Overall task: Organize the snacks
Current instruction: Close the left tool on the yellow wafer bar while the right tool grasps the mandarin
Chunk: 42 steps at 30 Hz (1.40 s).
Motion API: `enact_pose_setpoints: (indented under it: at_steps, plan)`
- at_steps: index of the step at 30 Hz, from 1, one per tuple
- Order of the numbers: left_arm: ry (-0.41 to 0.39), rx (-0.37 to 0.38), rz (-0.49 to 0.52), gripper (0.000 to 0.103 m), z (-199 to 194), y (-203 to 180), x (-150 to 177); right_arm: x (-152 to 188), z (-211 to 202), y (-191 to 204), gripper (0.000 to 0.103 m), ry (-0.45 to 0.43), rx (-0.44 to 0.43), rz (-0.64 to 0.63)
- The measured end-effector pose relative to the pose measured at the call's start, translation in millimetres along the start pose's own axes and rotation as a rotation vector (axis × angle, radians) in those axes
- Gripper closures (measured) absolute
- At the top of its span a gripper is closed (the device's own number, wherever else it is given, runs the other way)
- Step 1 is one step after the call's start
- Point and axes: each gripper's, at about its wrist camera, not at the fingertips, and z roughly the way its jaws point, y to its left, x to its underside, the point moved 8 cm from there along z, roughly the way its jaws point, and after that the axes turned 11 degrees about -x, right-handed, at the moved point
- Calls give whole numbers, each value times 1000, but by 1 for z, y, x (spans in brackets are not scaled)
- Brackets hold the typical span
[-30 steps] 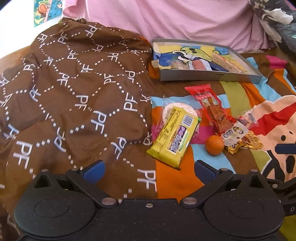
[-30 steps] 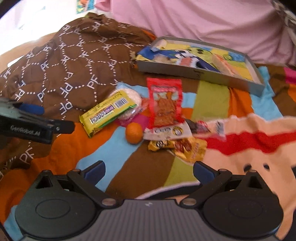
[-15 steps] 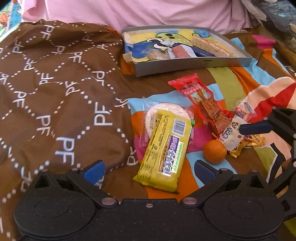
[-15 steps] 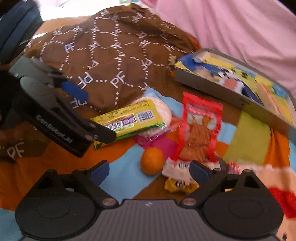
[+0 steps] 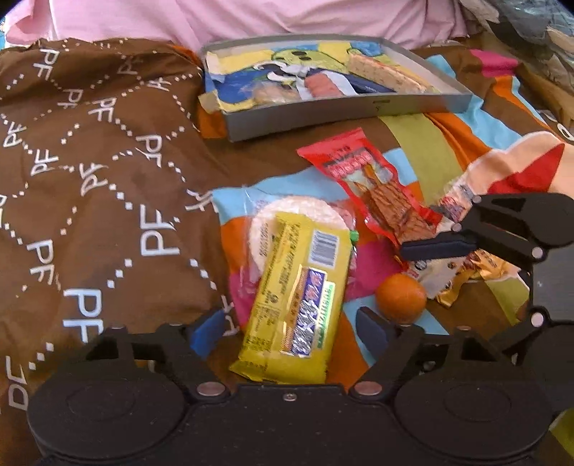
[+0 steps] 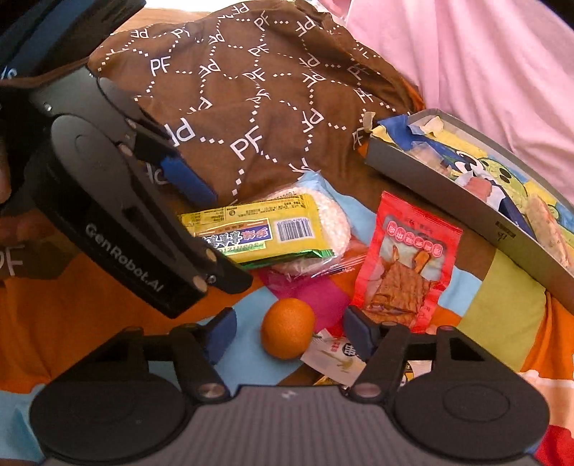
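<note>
A yellow snack bar (image 5: 299, 299) (image 6: 254, 233) lies on a round rice cracker packet (image 5: 294, 215) (image 6: 332, 222). My left gripper (image 5: 290, 331) is open and straddles the near end of the yellow bar. A small orange (image 5: 401, 297) (image 6: 287, 328) sits between the fingers of my open right gripper (image 6: 287, 329). A red packet of dried tofu (image 5: 373, 182) (image 6: 405, 265) lies past the orange. Small white and gold packets (image 5: 462, 269) (image 6: 335, 355) lie beside it. A grey box (image 5: 344, 107) (image 6: 466, 211) holding several snacks stands at the back.
The snacks lie on a colourful striped cloth (image 5: 430, 157) (image 6: 502, 304). A brown patterned cloth (image 5: 89, 179) (image 6: 251, 107) is bunched up on the left. Pink fabric (image 5: 287, 18) (image 6: 484, 53) rises behind the box. A dark bundle (image 5: 538, 28) sits at the far right.
Both grippers have moved in closer to the snacks. The left one now straddles the yellow bar's near end, and the right one has the orange between its fingers.
</note>
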Motion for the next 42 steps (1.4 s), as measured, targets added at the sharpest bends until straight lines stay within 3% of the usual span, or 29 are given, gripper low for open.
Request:
enact_pose_setpoints:
  at_steps: [7,10,15,18,21,24,36,42]
  plan:
    - [31,-14,6,45,3,-5,3,-1,-2,4,51,4,10,-35]
    - [38,-19,4,47,4,-5,2,0,0,11,51,12,28,-90]
    - [53,-19,-21,48,6,-3,2,-3,7,11,55,16,16,-75]
    - [56,-19,-39,49,6,-1,2,-5,12,19,65,26,26,-148]
    - [51,-20,-48,49,6,0,3,-6,14,20,65,33,30,-167]
    - [44,-18,-49,50,5,0,4,-6,11,14,66,25,3,-95]
    - [64,69,-135,58,-16,-6,16,9,-38,27,66,1,84,-132]
    - [66,26,-104,56,-18,-14,20,17,-54,27,66,9,97,-93]
